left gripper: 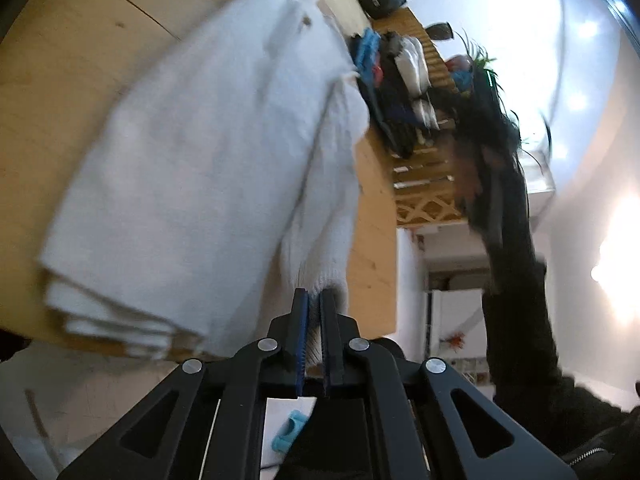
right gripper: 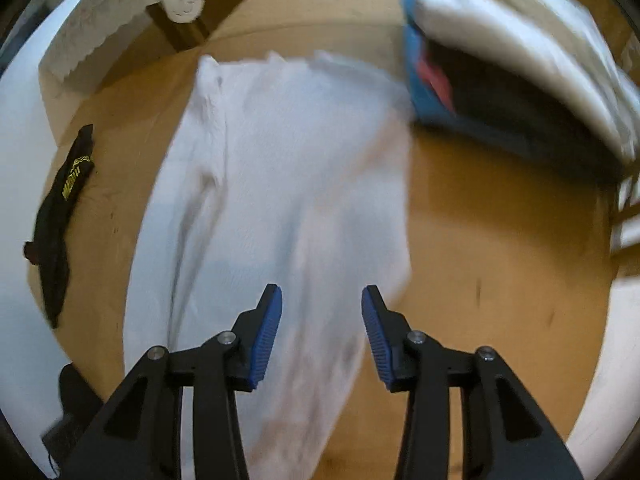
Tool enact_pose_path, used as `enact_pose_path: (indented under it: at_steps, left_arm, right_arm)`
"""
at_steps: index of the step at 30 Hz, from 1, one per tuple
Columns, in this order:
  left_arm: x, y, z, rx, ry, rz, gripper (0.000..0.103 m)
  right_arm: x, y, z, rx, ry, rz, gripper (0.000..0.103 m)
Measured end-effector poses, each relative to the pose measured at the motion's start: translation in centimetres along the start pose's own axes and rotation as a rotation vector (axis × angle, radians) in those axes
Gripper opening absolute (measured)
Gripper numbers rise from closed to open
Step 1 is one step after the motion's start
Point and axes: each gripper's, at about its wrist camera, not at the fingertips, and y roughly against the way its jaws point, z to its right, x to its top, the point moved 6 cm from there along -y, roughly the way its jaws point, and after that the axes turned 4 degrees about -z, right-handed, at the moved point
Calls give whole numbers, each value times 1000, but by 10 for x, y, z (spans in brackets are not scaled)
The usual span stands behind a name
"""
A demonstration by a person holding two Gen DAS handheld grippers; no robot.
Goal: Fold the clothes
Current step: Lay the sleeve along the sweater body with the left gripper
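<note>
One wooden table (right gripper: 472, 240), tan, bearing all the clothing. One white garment (right gripper: 280, 168) spread lengthwise down the table centre in the right wrist view; in the left wrist view the same white garment (left gripper: 200, 160) folded over in layers, stacked edges near the table's rim. One pile of clothes (right gripper: 520, 80) at the far right corner of the table: white layers on top, dark, blue and red pieces beneath; exact count of pieces not readable through blur. One black strap-like item with yellow lettering (right gripper: 60, 216) along the left table edge, well apart from the garment. Two grippers. Left gripper (left gripper: 314, 300): jaws closed almost fully, pinching a ribbed white edge of the garment between the blue pads. Right gripper (right gripper: 322, 300): jaws parted about halfway, nothing gripped, hanging above the near end of the garment.
</note>
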Motion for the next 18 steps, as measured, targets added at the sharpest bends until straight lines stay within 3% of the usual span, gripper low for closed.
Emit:
enact_pose_path:
  at_steps: [4, 8, 9, 11, 12, 13, 16, 18]
  left_arm:
    - [-1, 17, -14, 46, 47, 64, 4]
    - [-1, 29, -22, 83, 56, 90, 4]
    - [0, 24, -16, 97, 23, 69, 4]
    - [1, 10, 3, 138, -79, 23, 19]
    - [1, 1, 15, 187, -173, -5, 32]
    - [1, -7, 25, 242, -267, -26, 36]
    - [0, -29, 43, 400, -514, -87, 36]
    - [-1, -40, 40, 456, -590, -138, 36]
  right_arm:
    - [-35, -33, 7, 55, -59, -36, 41]
    - [-43, -54, -3, 115, -110, -21, 40]
    - [-43, -55, -4, 119, -114, -17, 40]
    - [-43, -56, -6, 131, -122, -12, 40]
    - [-44, -54, -6, 142, -127, -13, 40]
    - [-46, -52, -6, 154, -130, -15, 40]
    - [-50, -46, -4, 160, -132, -11, 40]
    - [-51, -41, -3, 161, -135, -2, 40]
